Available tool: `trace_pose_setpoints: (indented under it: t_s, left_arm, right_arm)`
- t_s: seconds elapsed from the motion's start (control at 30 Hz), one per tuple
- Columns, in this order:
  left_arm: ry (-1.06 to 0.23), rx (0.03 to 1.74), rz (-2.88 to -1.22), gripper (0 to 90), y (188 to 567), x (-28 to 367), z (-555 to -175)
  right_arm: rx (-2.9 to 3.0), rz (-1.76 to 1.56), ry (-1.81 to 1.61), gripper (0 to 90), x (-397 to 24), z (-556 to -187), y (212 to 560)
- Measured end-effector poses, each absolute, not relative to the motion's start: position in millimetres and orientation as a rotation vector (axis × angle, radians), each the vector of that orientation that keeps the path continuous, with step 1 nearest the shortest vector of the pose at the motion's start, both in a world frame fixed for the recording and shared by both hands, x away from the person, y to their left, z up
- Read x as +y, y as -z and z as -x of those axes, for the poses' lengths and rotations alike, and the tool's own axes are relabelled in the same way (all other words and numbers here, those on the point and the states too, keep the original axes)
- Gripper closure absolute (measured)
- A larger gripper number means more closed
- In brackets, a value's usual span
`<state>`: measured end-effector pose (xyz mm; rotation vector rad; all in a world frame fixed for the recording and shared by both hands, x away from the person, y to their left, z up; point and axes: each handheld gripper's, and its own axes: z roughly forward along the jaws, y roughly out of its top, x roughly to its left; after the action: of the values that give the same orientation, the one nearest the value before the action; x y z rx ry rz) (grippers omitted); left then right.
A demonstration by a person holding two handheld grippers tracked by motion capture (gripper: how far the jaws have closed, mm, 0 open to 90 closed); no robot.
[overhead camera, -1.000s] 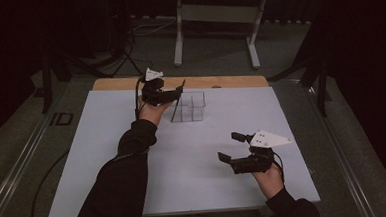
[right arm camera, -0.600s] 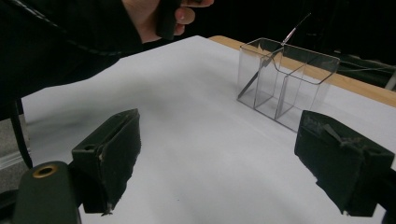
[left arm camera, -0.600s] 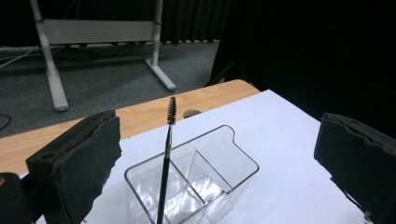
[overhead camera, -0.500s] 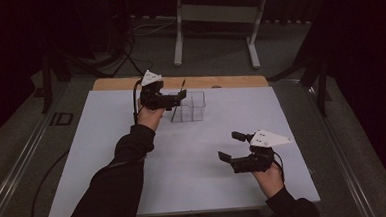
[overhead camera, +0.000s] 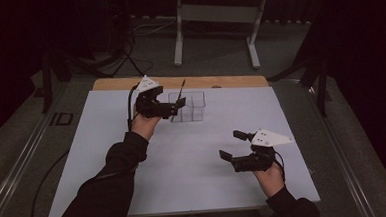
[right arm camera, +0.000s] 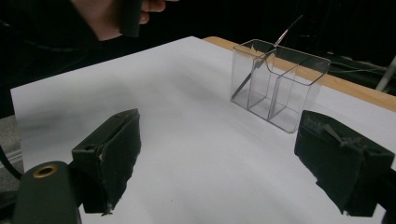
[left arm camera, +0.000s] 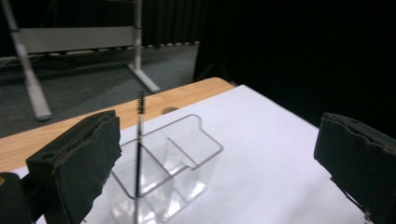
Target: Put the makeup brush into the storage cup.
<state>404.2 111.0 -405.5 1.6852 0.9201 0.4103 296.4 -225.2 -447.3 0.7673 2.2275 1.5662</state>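
White sheet [overhead camera: 183,159] covers the table, with a strip of bare wood at the far edge; beyond it, a dark room and a metal stand on the floor.

Count: one clear organizer [overhead camera: 187,107] with several compartments (exact number unclear), one thin brush [overhead camera: 177,99], two grippers.

Position: the organizer stands near the far edge, left of centre. The brush stands in one of its end compartments, foot at the bottom, leaning against the rim with the bristle tip poking above. Its long axis is near upright with a slight tilt.

Your left gripper [overhead camera: 173,107] sits just beside the organizer on its left, jaws spread wide and empty. In the left gripper view the brush [left arm camera: 138,154] rises just off the left jaw pad, apart from it, well inside the opening. Judgement: any grasp means closing across the shaft, roughly at right angles to it.

Your right gripper [overhead camera: 233,145] hovers well apart, toward the near right of the sheet, jaws wide and empty. Your left hand is clearly the nearer one.
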Motion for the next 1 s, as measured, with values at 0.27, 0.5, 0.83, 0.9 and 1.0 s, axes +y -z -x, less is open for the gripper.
trace_pose_setpoints:
  t_s: [0.27,0.5,0.83,0.9,1.0]
  left_arm:
    - [-0.39,0.878,-1.681,0.7,395.6,118.4,-380.7]
    - [-0.39,0.865,-1.678,0.7,394.6,128.4,-361.5]
    - [-0.376,0.82,-1.672,0.7,399.9,135.9,-334.8]
    - [-0.379,0.811,-1.678,0.7,401.9,136.3,-329.8]
    - [-0.368,0.793,-1.673,0.7,405.0,136.6,-324.2]
  right_arm:
    - [2.221,-0.773,-1.571,14.4,-225.9,-296.7,446.9]
    - [2.217,-0.772,-1.562,14.4,-226.1,-297.1,447.0]
    - [2.218,-0.774,-1.56,14.4,-225.5,-297.5,448.1]
    - [2.218,-0.775,-1.559,14.4,-225.3,-297.5,448.3]
    - [2.217,-0.772,-1.56,14.4,-225.1,-297.8,448.9]
